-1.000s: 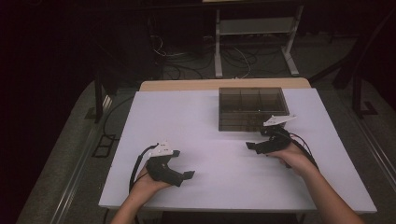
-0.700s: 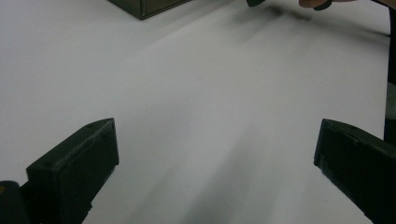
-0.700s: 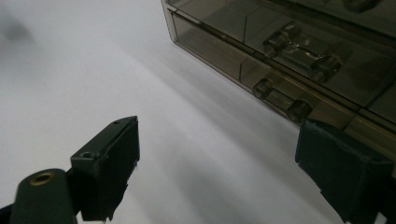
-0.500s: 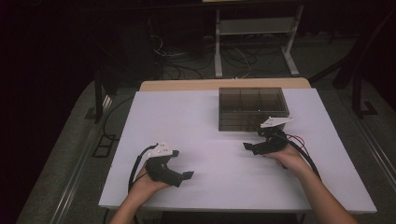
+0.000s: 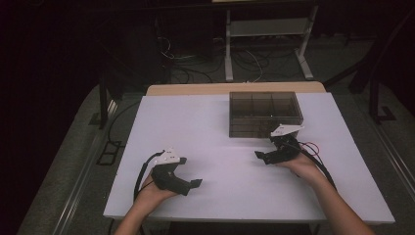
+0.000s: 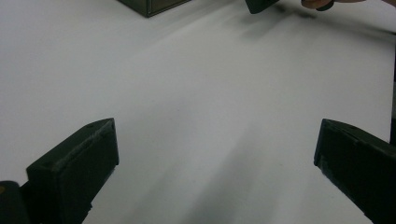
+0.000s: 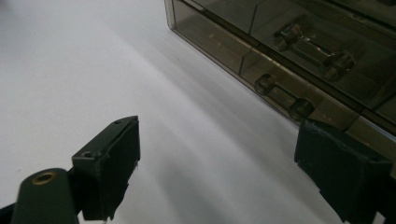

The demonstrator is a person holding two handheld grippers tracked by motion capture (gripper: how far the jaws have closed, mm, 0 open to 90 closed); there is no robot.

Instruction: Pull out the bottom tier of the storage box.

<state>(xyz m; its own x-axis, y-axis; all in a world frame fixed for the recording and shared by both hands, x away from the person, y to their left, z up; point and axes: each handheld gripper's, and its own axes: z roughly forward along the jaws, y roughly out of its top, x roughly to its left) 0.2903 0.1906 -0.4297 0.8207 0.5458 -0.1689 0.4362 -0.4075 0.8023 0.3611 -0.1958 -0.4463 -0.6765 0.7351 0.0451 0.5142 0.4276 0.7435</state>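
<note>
Right gripper view cuts off the smoky compartment box (image 7: 299,60) behind the right tool (image 7: 217,163).

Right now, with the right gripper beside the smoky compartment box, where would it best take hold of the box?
Probably at the near front corner of the box, from the person's side: the right gripper sits just in front, jaws wide apart. The box looks broader than the jaws' opening, so grip a thin wall edge, not the whole body.

readable text: none | labels, brands, numbers, signs: none legible | smoked compartment box (image 5: 264,113): bare walls, no lettering | white table (image 5: 210,147): blank surface | left gripper (image 5: 193,184) and right gripper (image 5: 258,155): plain black, unmarked
</note>
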